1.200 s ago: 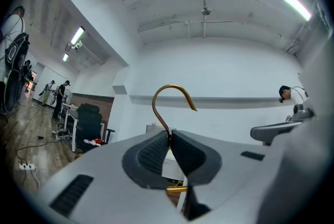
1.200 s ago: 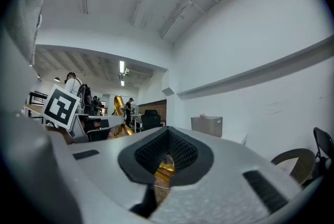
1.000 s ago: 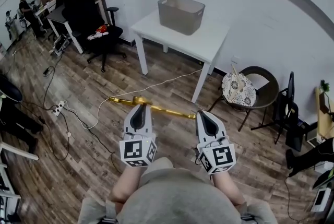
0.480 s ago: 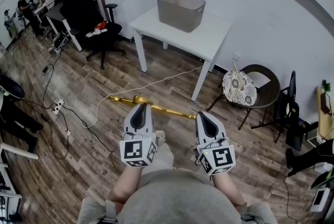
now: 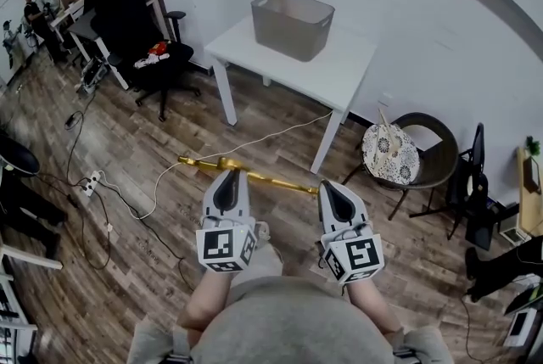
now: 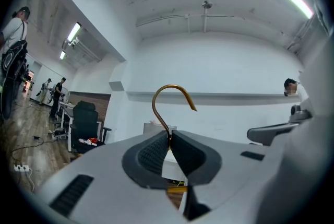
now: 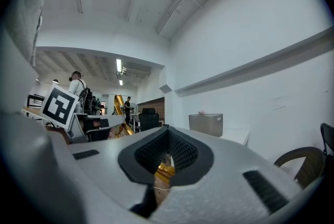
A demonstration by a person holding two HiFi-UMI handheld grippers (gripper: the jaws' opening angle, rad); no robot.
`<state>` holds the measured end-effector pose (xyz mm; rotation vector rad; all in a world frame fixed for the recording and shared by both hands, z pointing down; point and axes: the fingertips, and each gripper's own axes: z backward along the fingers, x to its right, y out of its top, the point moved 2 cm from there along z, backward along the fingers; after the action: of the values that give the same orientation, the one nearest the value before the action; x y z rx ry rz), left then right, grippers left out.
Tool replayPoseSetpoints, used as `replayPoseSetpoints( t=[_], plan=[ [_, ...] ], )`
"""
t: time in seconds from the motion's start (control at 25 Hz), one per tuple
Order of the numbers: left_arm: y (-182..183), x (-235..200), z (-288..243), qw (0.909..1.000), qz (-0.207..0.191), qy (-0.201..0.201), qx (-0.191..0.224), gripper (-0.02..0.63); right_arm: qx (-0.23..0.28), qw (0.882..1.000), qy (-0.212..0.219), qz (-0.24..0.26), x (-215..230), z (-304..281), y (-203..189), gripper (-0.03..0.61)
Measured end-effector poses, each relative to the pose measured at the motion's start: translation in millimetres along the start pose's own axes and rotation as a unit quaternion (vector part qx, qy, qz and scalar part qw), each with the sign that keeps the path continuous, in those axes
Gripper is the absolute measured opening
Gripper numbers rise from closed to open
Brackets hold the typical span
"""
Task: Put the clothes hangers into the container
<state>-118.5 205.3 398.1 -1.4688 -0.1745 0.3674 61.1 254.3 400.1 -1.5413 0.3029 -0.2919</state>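
Clothes hanger [image 5: 271,181] (gold) is mid-carry, hook [image 6: 172,86] pinched by the left hand-held gripper [image 5: 228,174], one end by the right hand-held gripper [image 5: 330,185]; next, probably, carry it to the container [image 5: 291,14] on the desk [image 5: 339,70].

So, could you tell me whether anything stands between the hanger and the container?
Nothing visible does: the gold hanger, in the left gripper and right gripper, faces floor with one cable, then the white table bearing the open container.

Ahead of me stands a white table [image 5: 341,75]; left, a black office chair [image 5: 136,19]; right, seemingly a cushioned round chair [image 5: 437,152].
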Motion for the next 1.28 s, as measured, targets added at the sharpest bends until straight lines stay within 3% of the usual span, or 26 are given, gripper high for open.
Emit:
replayPoseSetpoints(
  t=[0.52, 1.28],
  plan=[
    [-4, -41, -108, 0.9999, 0.011, -0.001, -0.009, 0.026, -0.005, 1.0, -0.01, 0.005, 43, -105, 6, 0.002],
    [-3, -106, -249, 0.999, 0.017, -0.041, -0.008, 0.027, 0.0, 0.999, -0.038, 0.014, 74, -249, 12, 0.002]
  ],
)
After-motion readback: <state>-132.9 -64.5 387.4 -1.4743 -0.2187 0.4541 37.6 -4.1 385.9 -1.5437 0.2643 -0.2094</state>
